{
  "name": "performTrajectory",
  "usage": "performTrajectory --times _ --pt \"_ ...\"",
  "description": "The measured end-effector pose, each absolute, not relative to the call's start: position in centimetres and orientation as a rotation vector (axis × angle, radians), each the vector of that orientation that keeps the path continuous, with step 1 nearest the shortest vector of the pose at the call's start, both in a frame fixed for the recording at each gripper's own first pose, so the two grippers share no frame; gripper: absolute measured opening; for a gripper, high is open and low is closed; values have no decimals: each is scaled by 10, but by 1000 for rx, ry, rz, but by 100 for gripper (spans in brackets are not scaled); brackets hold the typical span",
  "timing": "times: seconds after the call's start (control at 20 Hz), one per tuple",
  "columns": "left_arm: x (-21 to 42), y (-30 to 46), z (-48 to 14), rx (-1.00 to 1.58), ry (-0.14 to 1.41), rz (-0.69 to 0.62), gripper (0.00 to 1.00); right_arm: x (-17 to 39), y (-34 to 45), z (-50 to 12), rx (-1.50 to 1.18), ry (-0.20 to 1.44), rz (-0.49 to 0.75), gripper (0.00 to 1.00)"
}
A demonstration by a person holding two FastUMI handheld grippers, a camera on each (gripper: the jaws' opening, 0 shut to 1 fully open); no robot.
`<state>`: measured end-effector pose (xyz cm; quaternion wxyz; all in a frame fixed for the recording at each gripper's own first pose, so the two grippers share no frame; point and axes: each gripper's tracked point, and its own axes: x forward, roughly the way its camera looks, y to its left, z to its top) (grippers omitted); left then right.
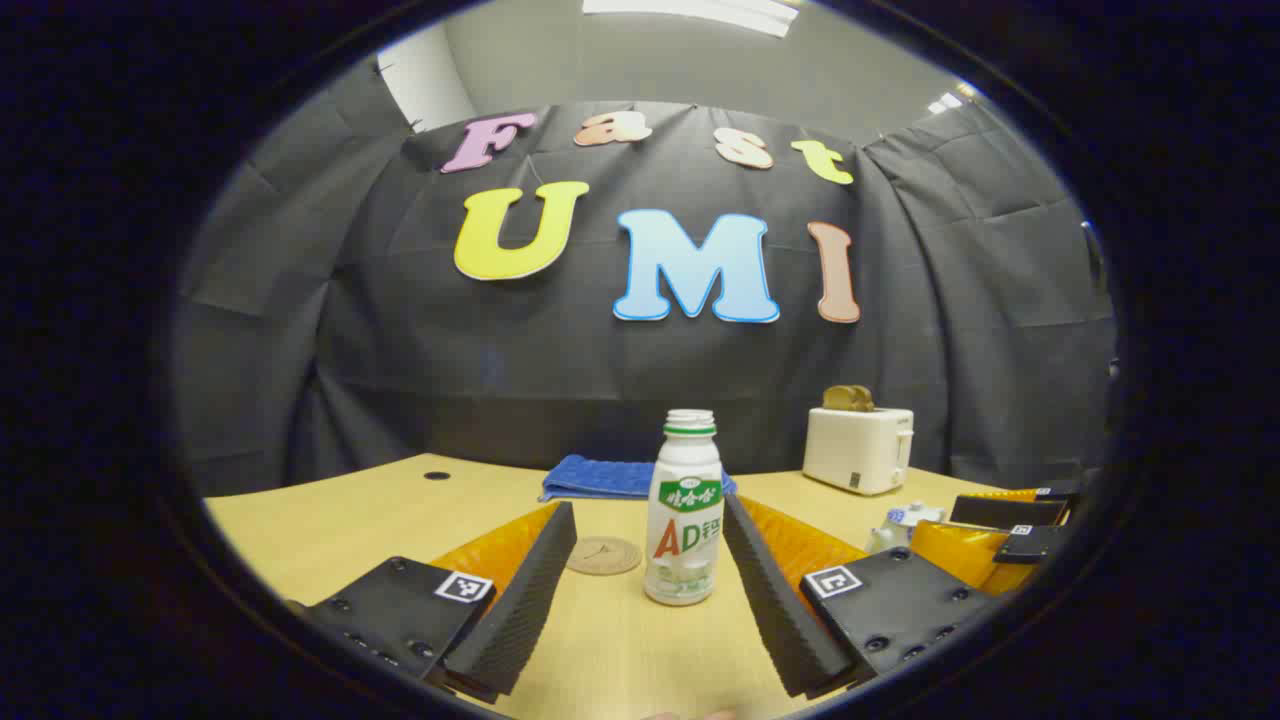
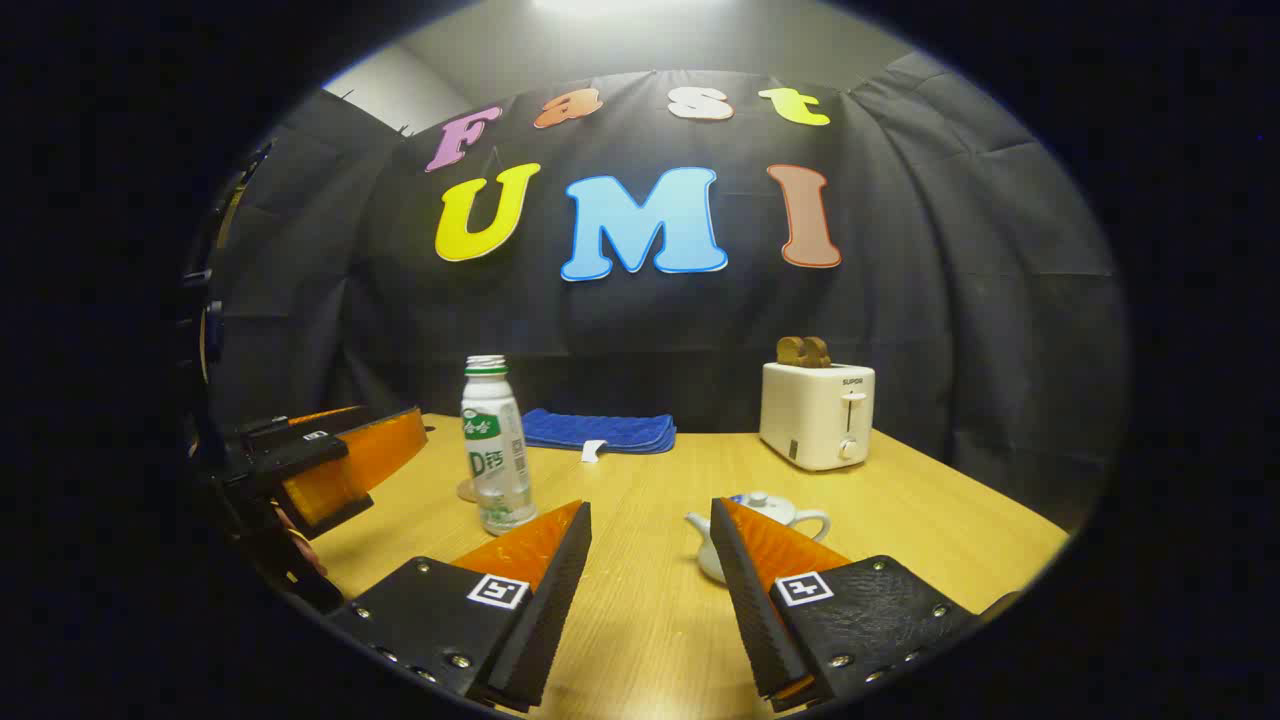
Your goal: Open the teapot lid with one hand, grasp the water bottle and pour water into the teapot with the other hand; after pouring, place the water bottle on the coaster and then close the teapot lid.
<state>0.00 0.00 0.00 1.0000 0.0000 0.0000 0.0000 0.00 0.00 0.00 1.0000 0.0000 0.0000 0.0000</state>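
Left hand-held gripper (image 1: 648,560) released, jaws spread wide on either side of the bottle (image 1: 684,510) without touching it. Bottle upright on the counter (image 1: 330,520), cap off, little liquid visible at its base. Coaster (image 1: 603,556) flat on the counter just left of and slightly behind the bottle. Blue cloth (image 1: 600,478) folded farther back. Toaster (image 1: 858,448) at far right with bread in its slots. Teapot (image 1: 900,522) low at right, partly hidden behind the other hand-held gripper.

Right hand-held gripper (image 2: 650,550) also released, jaws apart, holding nothing. Teapot (image 2: 770,520) just beyond its right finger, lid on, spout pointing left, body partly hidden by that finger. Bottle (image 2: 495,445) standing to the left, well apart from the teapot. Left hand-held gripper (image 2: 345,455) at the left edge, near the bottle. Cloth (image 2: 600,430) and toaster (image 2: 818,412) along the far side of the counter (image 2: 950,540).
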Motion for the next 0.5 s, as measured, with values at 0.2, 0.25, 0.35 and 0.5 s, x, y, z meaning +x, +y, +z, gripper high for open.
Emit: performTrajectory --times 0.2,0.25,0.35,0.5 --pt "28 -13 24 32 -73 -66 100 22 -24 19 -19 -34 -56 75" --pt "32 -8 22 44 -84 -51 100 31 -29 22 -25 -37 -73 75" --pt "39 -5 15 49 -74 -38 92 42 -33 22 -36 -36 -87 75" --pt "41 -2 -2 16 -41 -38 100 51 -38 17 -59 -40 -110 75"
